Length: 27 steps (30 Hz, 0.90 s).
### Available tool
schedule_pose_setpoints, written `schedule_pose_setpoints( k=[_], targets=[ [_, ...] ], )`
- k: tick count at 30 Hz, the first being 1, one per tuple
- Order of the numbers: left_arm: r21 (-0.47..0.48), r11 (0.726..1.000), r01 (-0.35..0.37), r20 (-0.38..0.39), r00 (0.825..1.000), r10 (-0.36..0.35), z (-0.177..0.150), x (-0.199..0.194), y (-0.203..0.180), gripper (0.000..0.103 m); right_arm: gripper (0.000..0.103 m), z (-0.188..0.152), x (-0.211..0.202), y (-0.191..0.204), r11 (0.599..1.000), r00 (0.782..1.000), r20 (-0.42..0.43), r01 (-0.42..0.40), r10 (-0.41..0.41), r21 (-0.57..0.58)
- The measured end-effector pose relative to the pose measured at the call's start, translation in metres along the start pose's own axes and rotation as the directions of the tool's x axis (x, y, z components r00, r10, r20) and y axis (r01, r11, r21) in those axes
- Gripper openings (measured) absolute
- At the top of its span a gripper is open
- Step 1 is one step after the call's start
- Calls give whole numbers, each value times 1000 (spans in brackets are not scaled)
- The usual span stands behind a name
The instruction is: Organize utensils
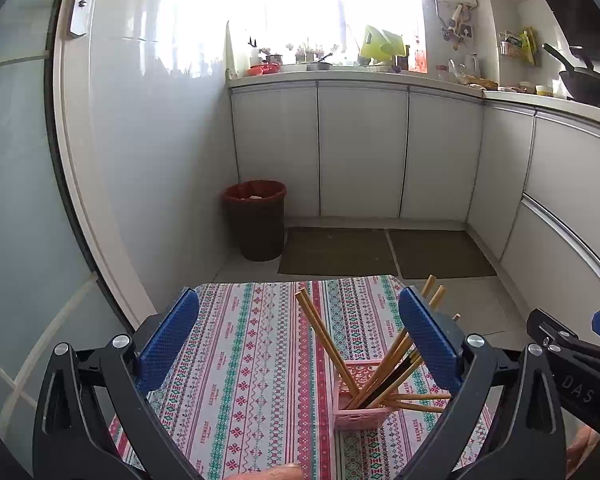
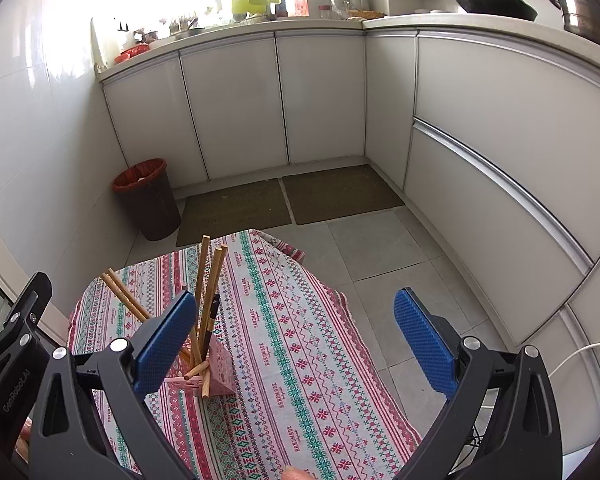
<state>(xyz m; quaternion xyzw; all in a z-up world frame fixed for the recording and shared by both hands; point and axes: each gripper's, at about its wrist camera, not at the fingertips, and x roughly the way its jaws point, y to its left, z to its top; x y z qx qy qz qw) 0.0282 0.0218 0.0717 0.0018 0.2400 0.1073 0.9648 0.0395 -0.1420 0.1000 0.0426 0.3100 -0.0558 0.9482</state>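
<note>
On the table (image 1: 260,360), pink holder (image 1: 360,412) stands packed with splayed chopsticks (image 1: 384,376). Left gripper (image 1: 298,344) and right gripper (image 2: 296,344) both gape wide, empty. Risk: a jaw clips a leaning stick and tips the light holder.

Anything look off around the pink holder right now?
Yes. Two chopsticks lie nearly flat, poking out sideways over the rim of the pink holder, while the others stand splayed at different angles. Both grippers' jaws are open, holding nothing.
</note>
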Motion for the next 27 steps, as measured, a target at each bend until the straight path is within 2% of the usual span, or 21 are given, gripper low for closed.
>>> schedule_pose_setpoints(
  k=[9, 15, 27],
  targets=[
    [-2, 1000, -9, 6, 1000, 9, 0, 1, 1, 96, 96, -1, 1, 1, 1000, 1000, -4, -2, 2, -2],
    [24, 999, 23, 39, 999, -24, -3, -4, -2, 93, 96, -3, 3, 1, 1000, 1000, -12, -5, 5, 0],
    [25, 999, 26, 10, 1000, -26, -3, -1, -2, 96, 96, -3, 4, -1, 1000, 1000, -10, -6, 6, 4]
  ],
)
